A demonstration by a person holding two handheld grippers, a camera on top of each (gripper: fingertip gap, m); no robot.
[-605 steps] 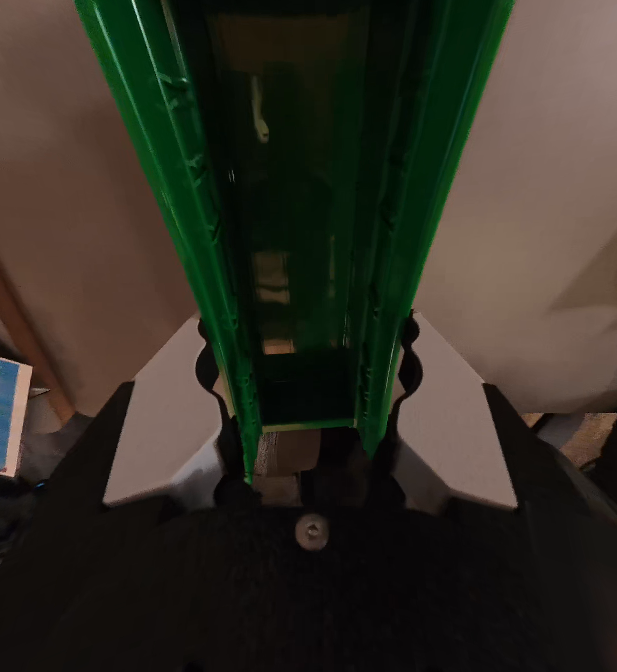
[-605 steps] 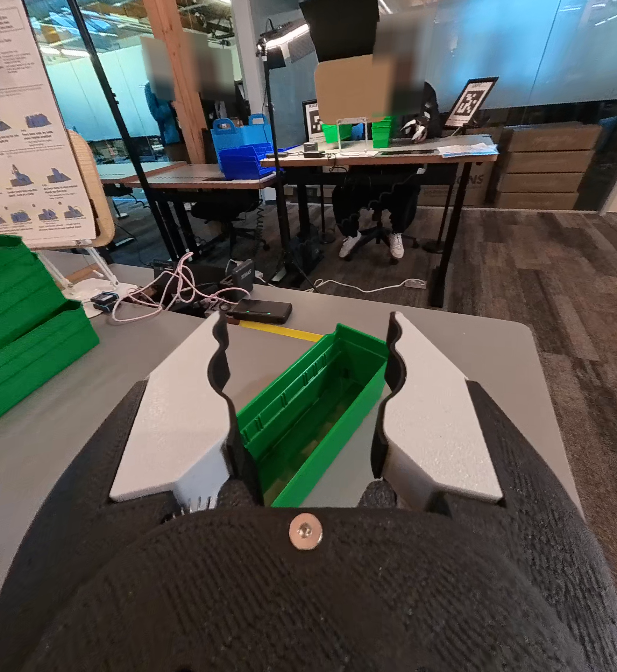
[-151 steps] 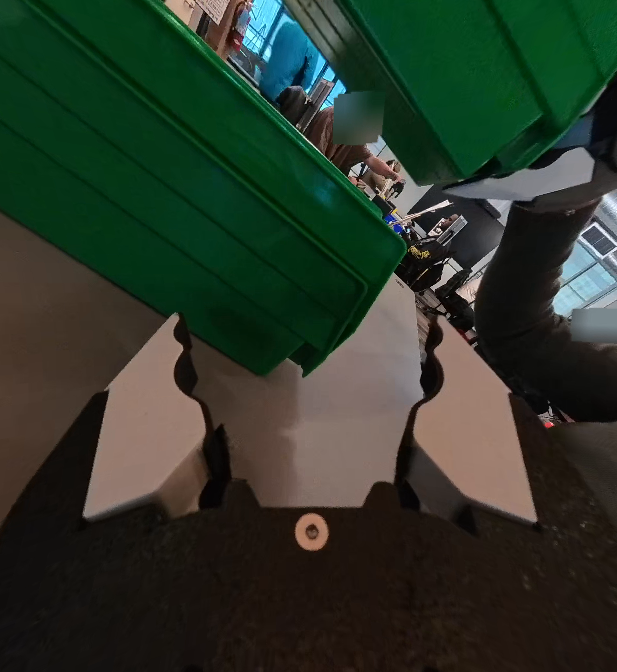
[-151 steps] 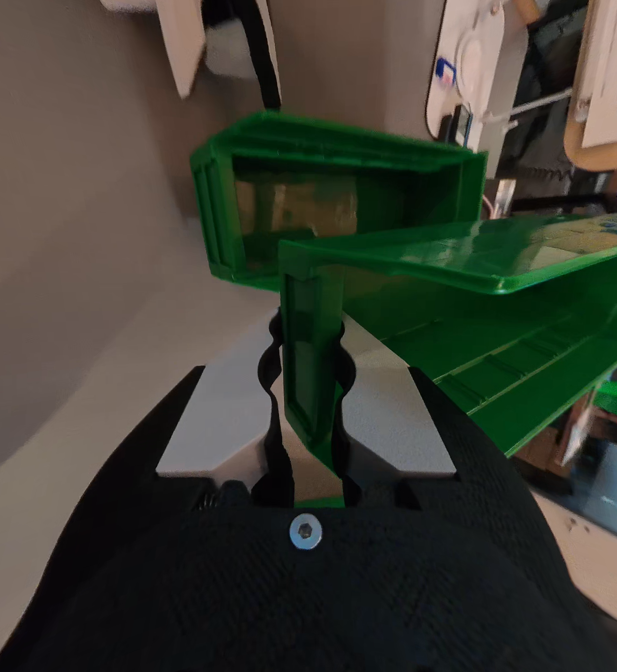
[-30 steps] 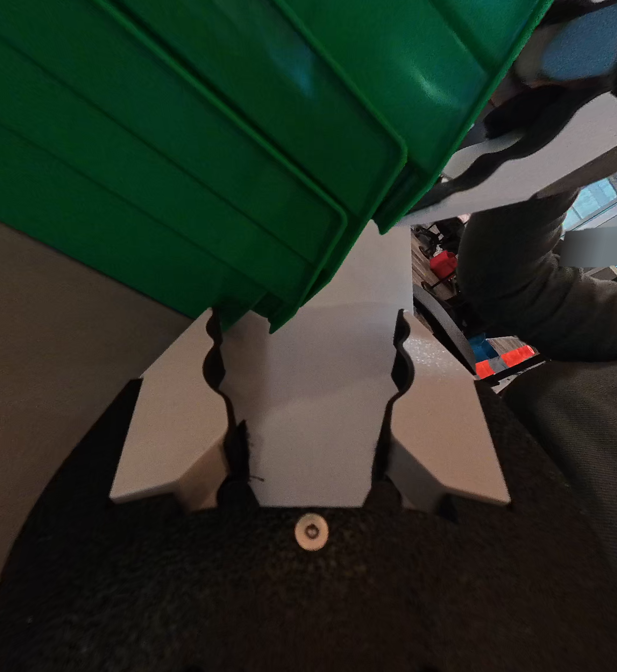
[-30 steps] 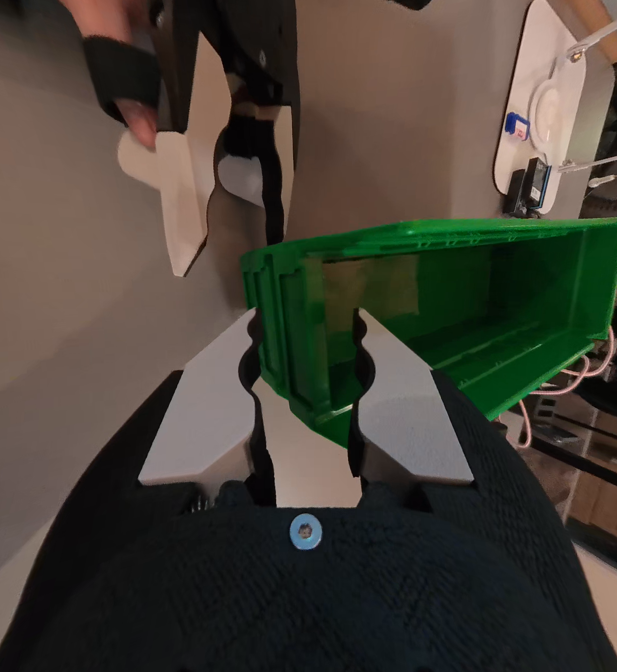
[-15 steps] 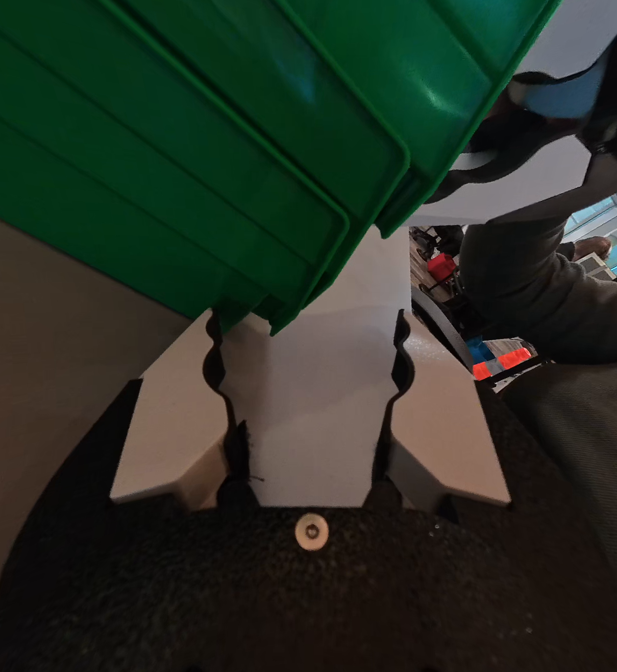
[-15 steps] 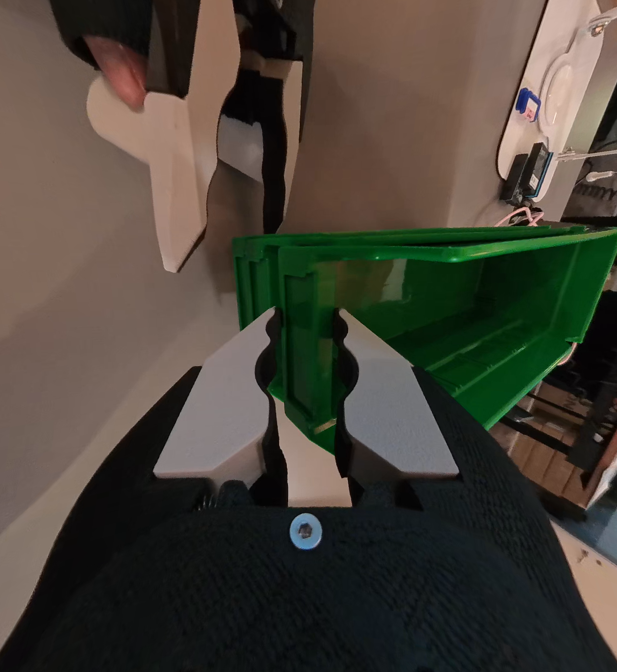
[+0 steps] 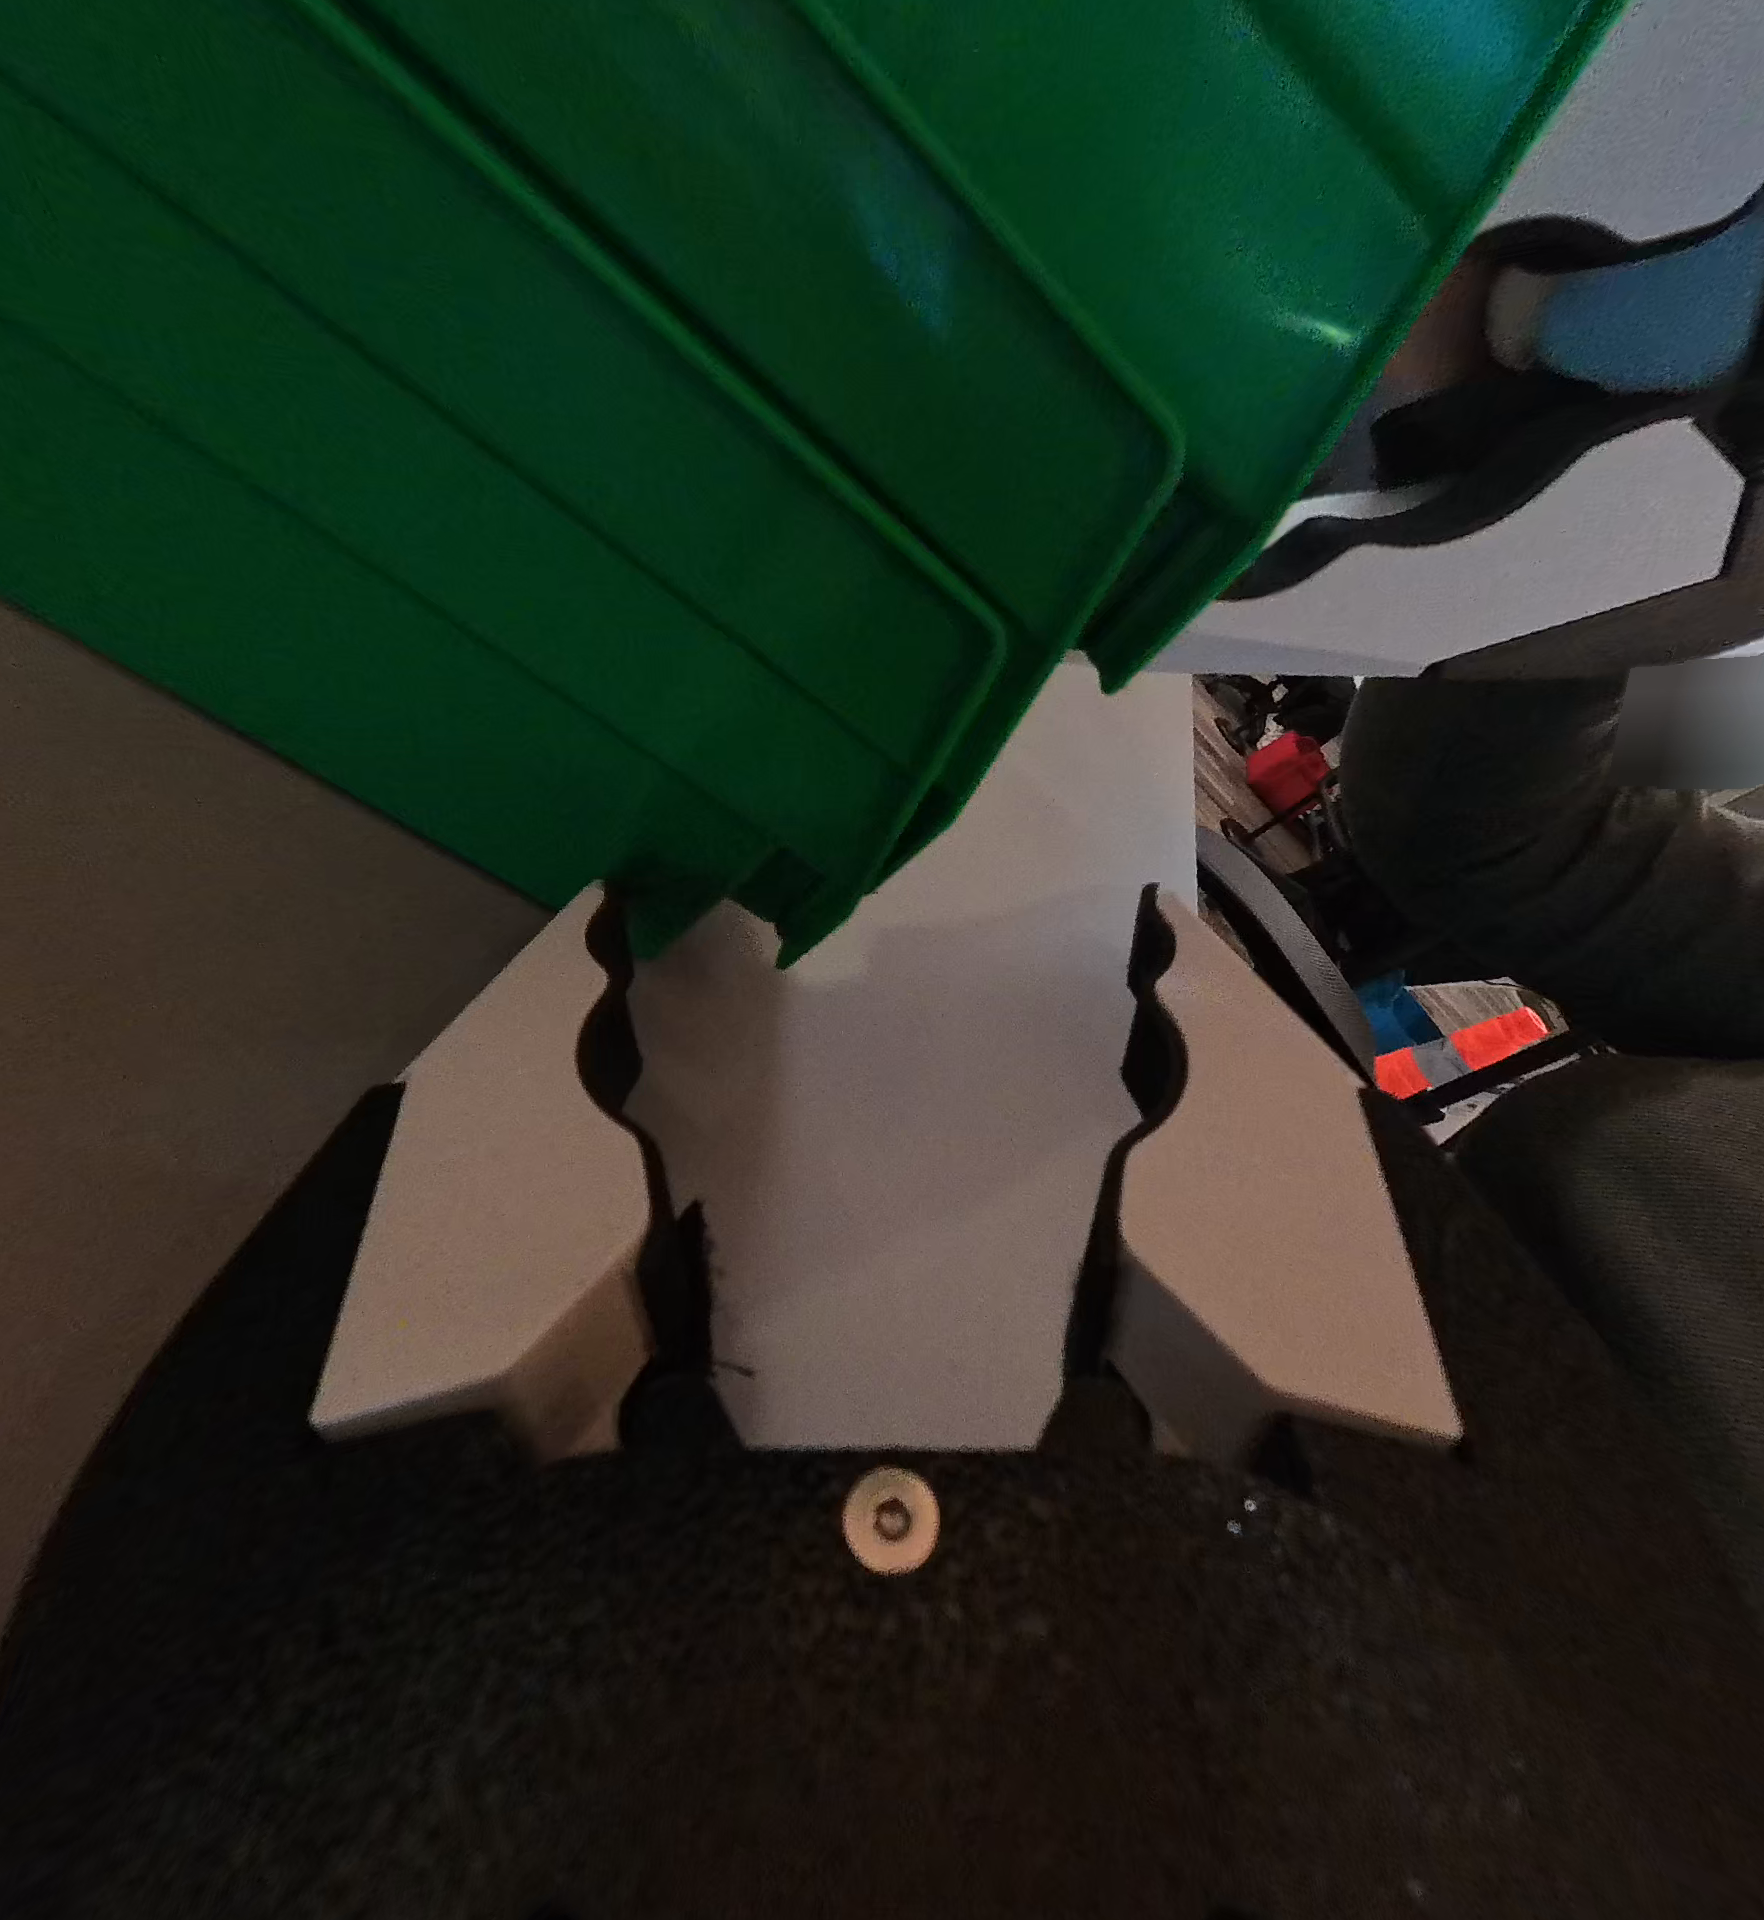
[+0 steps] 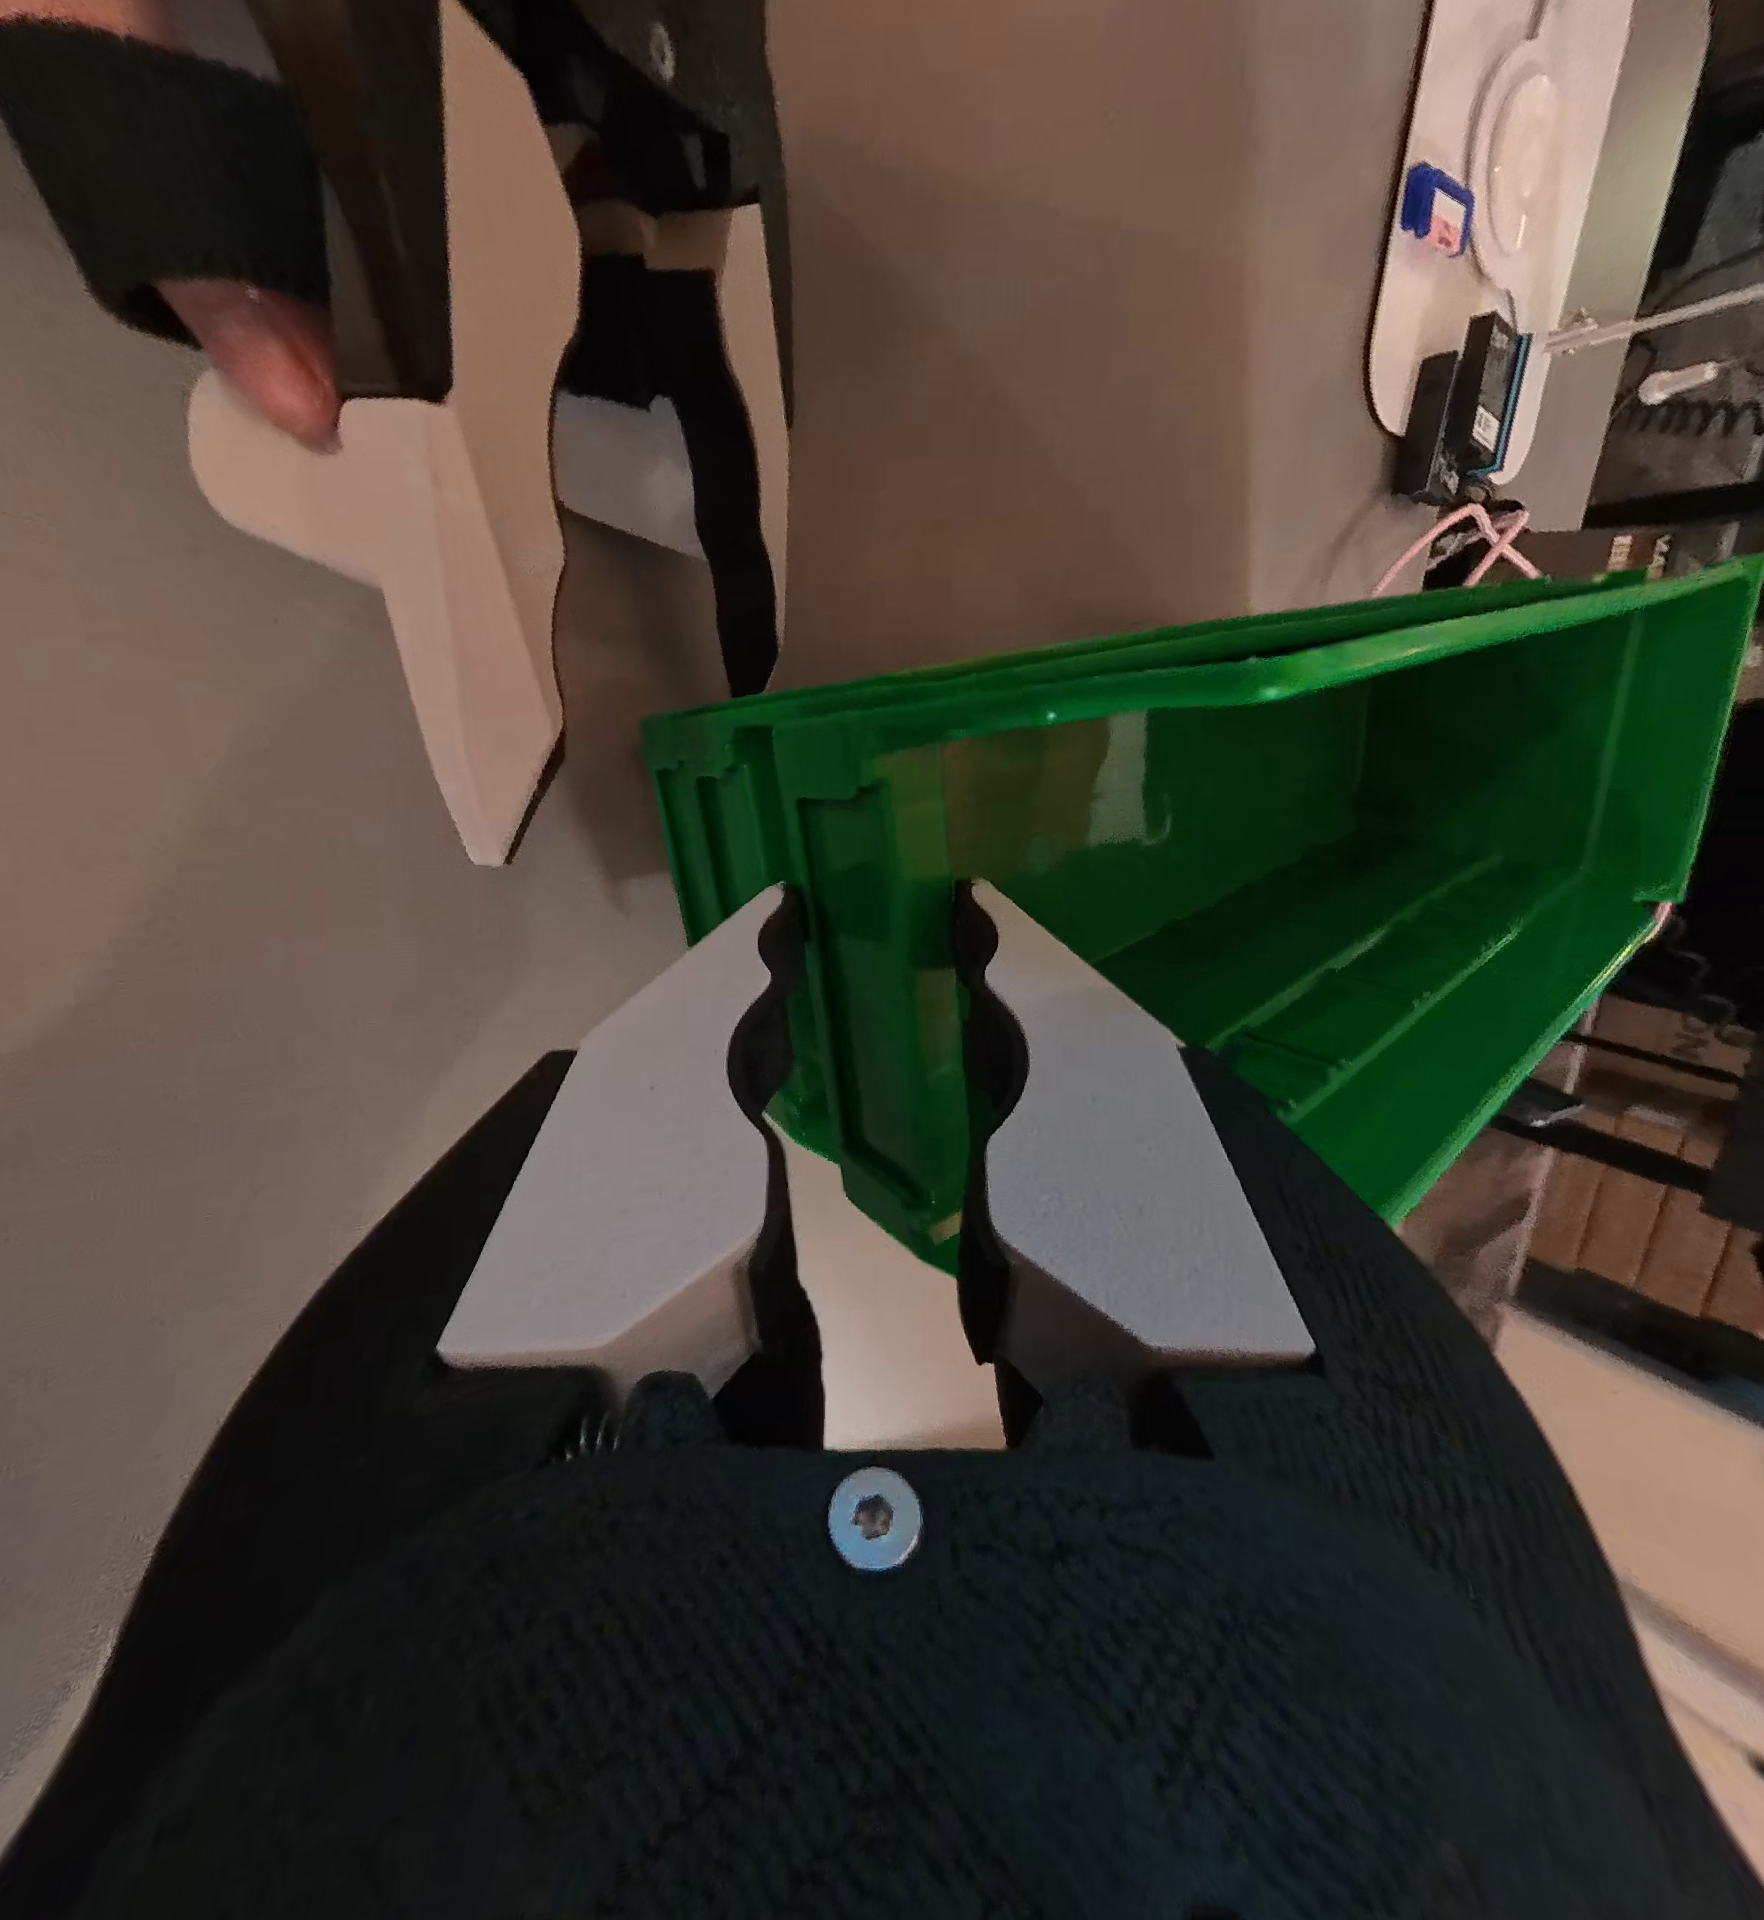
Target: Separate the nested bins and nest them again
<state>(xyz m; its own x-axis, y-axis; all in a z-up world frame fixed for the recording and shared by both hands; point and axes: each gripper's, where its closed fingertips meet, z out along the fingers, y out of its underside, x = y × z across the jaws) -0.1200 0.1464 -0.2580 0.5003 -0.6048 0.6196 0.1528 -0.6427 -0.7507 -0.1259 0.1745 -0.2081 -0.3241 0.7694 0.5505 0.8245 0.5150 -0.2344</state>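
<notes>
Bins of glossy green plastic, long and narrow, are sitting nested (image 10: pixel 1273 831) on a plain grey tabletop (image 10: pixel 182 935), their stepped rims showing one inside another at the near end. Right gripper (image 10: pixel 873 997), with its white fingers and black wavy pads, is closing on the end wall of the innermost bin, both pads pressing against the green plastic. Left gripper (image 9: pixel 878 987) is hovering just beside the outer side wall of the stack (image 9: pixel 545 416), its jaws spread wide with nothing between them but bare table; the lowest rim corner is sitting right at its left fingertip (image 9: pixel 587 935), though contact cannot be confirmed. Seen from the right wrist view, that left gripper (image 10: pixel 649 675) is hanging above the near end of the bins, a hand in a black fingerless glove (image 10: pixel 192 239) gripping its handle. Beyond the far end of the bins, a white oval base (image 10: pixel 1512 208), a small black device (image 10: pixel 1460 416) and pink cables (image 10: pixel 1470 540) are lying on the table. Past the table edge, a dim office with stacked brown boxes (image 10: pixel 1636 1195) is showing.
</notes>
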